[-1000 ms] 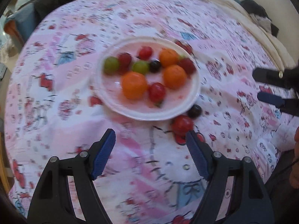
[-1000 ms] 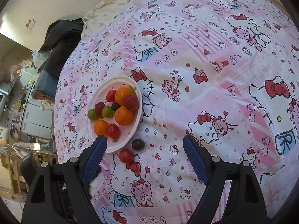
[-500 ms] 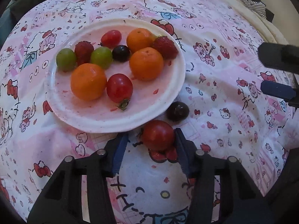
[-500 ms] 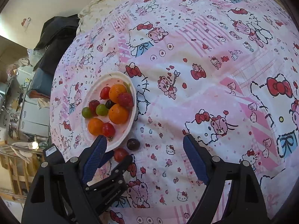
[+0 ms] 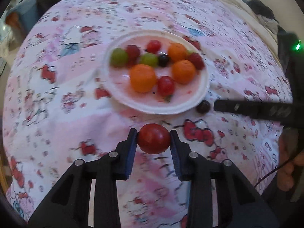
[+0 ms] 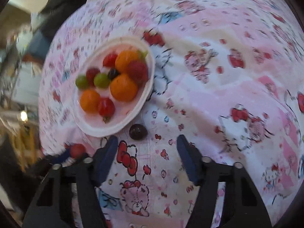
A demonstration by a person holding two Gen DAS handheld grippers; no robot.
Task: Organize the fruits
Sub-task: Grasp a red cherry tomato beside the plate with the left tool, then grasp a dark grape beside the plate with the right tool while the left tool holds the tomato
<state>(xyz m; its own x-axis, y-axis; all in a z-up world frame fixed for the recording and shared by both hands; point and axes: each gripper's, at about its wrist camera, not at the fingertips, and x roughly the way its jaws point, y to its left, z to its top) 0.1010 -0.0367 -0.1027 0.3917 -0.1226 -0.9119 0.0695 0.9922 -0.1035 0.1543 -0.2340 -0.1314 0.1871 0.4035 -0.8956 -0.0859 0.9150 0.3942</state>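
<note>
My left gripper (image 5: 153,138) is shut on a red cherry tomato (image 5: 153,138) and holds it just in front of a white plate (image 5: 203,93). The plate holds oranges, green grapes, red tomatoes, a strawberry and a dark grape. A loose dark grape (image 5: 203,106) lies on the cloth by the plate's right rim. My right gripper (image 6: 145,142) is open, with the dark grape (image 6: 138,131) just ahead of its fingertips. The held tomato (image 6: 77,150) and the plate (image 6: 146,93) also show in the right wrist view.
A pink cartoon-print cloth (image 5: 76,114) covers the bed-like surface. Dark clothing (image 6: 62,9) and furniture lie beyond its left edge. A cream blanket (image 5: 237,1) lies at the far side. A hand (image 5: 286,163) shows at the right.
My left gripper closed on the red tomato and lifted it off the cloth. My right gripper moved in close to the dark grape beside the plate.
</note>
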